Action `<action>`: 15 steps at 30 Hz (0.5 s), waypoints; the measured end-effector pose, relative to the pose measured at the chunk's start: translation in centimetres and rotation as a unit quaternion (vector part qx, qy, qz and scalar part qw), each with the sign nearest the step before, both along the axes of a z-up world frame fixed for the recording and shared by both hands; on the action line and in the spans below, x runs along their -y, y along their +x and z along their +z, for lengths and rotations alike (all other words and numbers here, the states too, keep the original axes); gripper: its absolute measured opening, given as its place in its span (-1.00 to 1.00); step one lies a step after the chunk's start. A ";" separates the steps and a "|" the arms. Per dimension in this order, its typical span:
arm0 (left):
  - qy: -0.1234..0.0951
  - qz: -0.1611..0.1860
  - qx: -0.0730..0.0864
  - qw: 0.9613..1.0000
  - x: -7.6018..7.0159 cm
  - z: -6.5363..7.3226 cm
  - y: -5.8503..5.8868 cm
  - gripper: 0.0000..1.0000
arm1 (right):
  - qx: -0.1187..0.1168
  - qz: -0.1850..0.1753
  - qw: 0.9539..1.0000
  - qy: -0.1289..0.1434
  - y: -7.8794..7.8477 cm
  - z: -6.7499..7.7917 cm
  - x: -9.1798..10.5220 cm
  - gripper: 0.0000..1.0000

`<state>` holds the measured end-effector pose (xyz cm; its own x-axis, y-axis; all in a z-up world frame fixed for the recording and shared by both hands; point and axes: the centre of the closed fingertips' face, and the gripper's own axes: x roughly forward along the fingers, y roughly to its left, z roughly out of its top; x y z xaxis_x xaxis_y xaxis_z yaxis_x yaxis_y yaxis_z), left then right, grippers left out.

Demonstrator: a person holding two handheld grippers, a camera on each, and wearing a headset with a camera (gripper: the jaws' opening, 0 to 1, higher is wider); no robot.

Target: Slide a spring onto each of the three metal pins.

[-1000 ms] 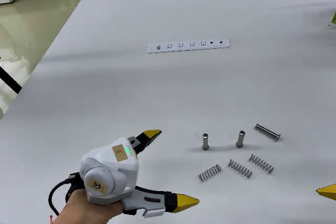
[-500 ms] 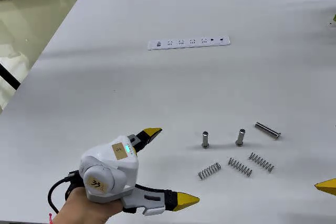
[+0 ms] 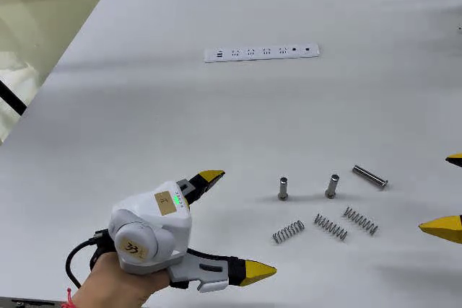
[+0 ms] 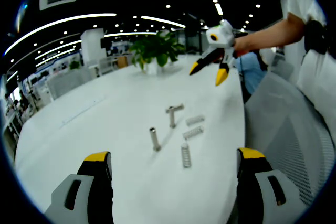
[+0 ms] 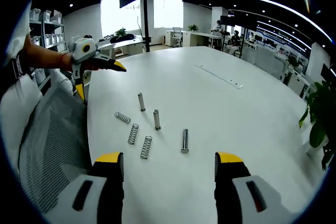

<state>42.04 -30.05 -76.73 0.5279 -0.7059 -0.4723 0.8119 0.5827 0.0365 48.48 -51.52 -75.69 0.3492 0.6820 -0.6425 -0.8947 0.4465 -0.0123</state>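
Two short metal pins (image 3: 283, 187) (image 3: 332, 185) stand upright on the white table (image 3: 180, 120); a third pin (image 3: 369, 176) lies flat to their right. Three springs (image 3: 288, 231) (image 3: 330, 227) (image 3: 359, 221) lie in a row just in front of them, all bare of pins. My left gripper (image 3: 234, 224) hovers open to the left of the nearest spring, which lies ahead of its jaws (image 4: 186, 155). My right gripper (image 3: 447, 192) is open at the right edge, with the lying pin (image 5: 185, 140) and a spring (image 5: 146, 147) ahead of it. Nothing is held.
A white power strip (image 3: 261, 52) lies farther back on the table. The table's front edge runs close behind both grippers. A mesh chair back (image 5: 47, 145) stands beside the table, and a potted plant (image 4: 155, 51) at its far end.
The right gripper's yellow tips have come further into the head view from the right edge, moving up and left toward the springs. The left gripper has barely moved. The head camera shifted slightly.
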 end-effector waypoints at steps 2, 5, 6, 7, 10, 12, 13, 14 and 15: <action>-0.001 0.000 0.000 1.000 0.0 0.0 0.0 1.00 | -0.002 0.000 1.000 -0.003 0.6 0.0 -0.4 0.32; 0.000 -0.001 0.000 1.000 0.1 0.0 0.0 1.00 | -0.014 -0.005 1.000 -0.010 1.7 -0.4 -1.1 0.21; 0.000 -0.001 0.000 1.000 0.1 0.0 0.0 1.00 | -0.016 -0.005 1.000 -0.016 2.0 -0.5 -1.2 0.18; 0.000 -0.002 0.000 1.000 0.2 -0.1 0.0 1.00 | -0.018 -0.005 1.000 -0.021 2.4 -0.7 -1.4 0.16; 0.000 -0.002 0.000 1.000 0.2 -0.1 0.1 1.00 | -0.027 -0.006 0.999 -0.032 3.2 -1.2 -2.0 0.09; -0.001 -0.002 0.000 1.000 0.2 -0.1 0.1 1.00 | -0.030 -0.005 0.999 -0.040 3.7 -1.5 -2.4 0.02; -0.003 -0.001 0.000 1.000 0.2 -0.1 0.1 1.00 | -0.033 -0.003 0.998 -0.045 4.0 -1.7 -2.6 -0.03; -0.004 0.000 -0.001 1.000 0.2 -0.1 0.1 1.00 | -0.036 -0.004 0.998 -0.047 4.1 -1.9 -2.8 -0.08; -0.005 0.001 -0.001 1.000 0.1 -0.1 0.1 1.00 | -0.039 -0.004 0.998 -0.050 4.4 -2.1 -3.1 -0.11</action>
